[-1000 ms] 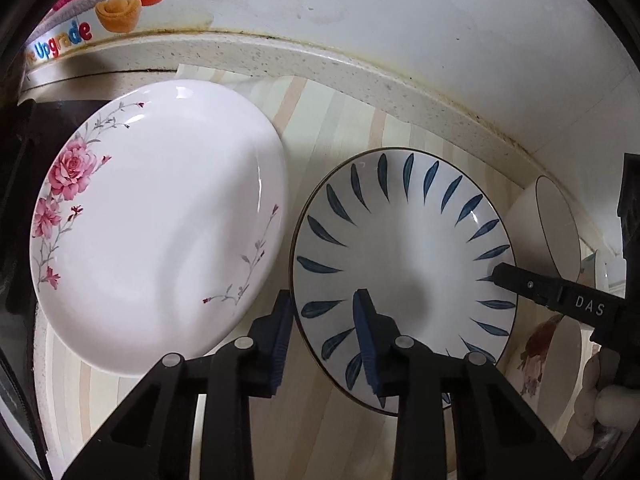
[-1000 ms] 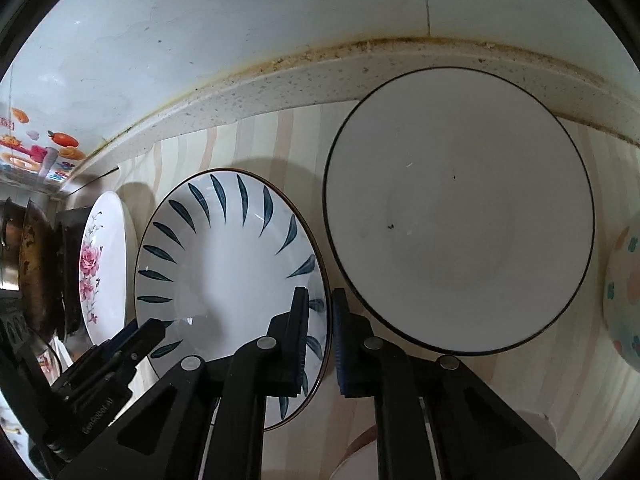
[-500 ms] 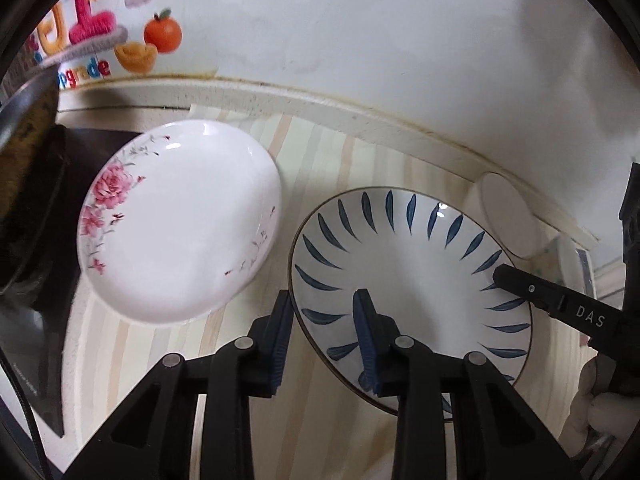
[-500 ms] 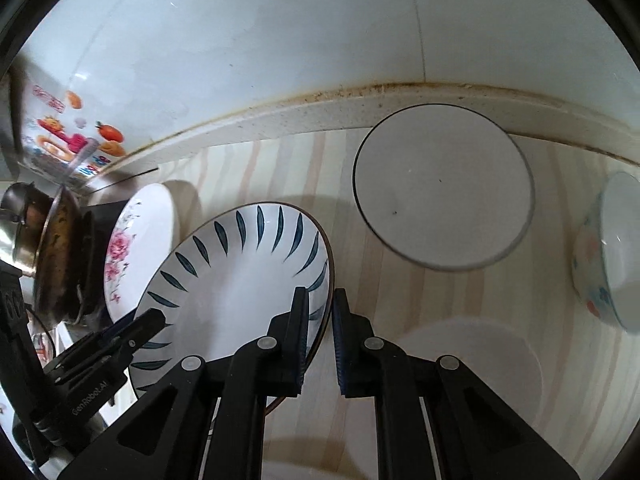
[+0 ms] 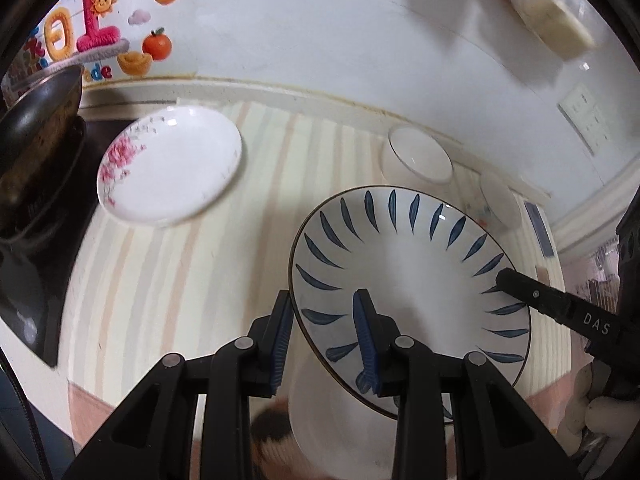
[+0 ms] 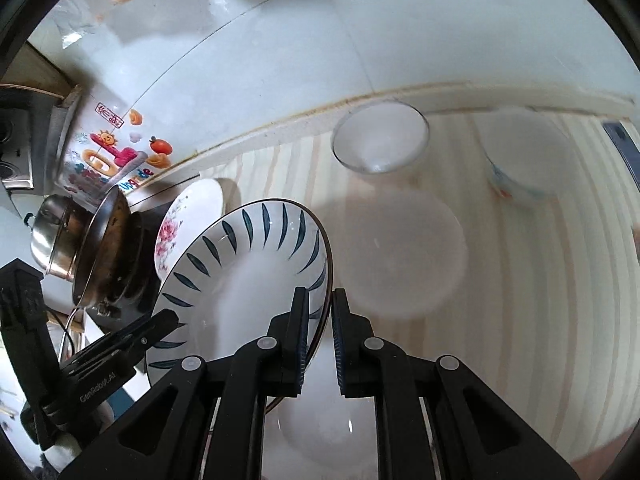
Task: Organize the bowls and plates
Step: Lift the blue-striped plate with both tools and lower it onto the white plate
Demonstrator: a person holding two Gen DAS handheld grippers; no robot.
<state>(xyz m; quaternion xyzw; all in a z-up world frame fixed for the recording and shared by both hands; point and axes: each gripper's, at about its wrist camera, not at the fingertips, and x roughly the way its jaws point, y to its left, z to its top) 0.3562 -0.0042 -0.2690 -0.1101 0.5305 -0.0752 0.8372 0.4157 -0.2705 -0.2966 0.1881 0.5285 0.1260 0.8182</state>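
Blue-leaf plate (image 5: 408,264) held off the striped counter (image 5: 168,280) by both grippers

Left gripper (image 5: 326,332) and right gripper (image 6: 321,332) each pinch opposite edges of the glossy round ceramic rim, jaws nearly closed. A floral plate (image 5: 168,168) lies behind; a clear glass bowl (image 6: 380,138) sits by the wall.
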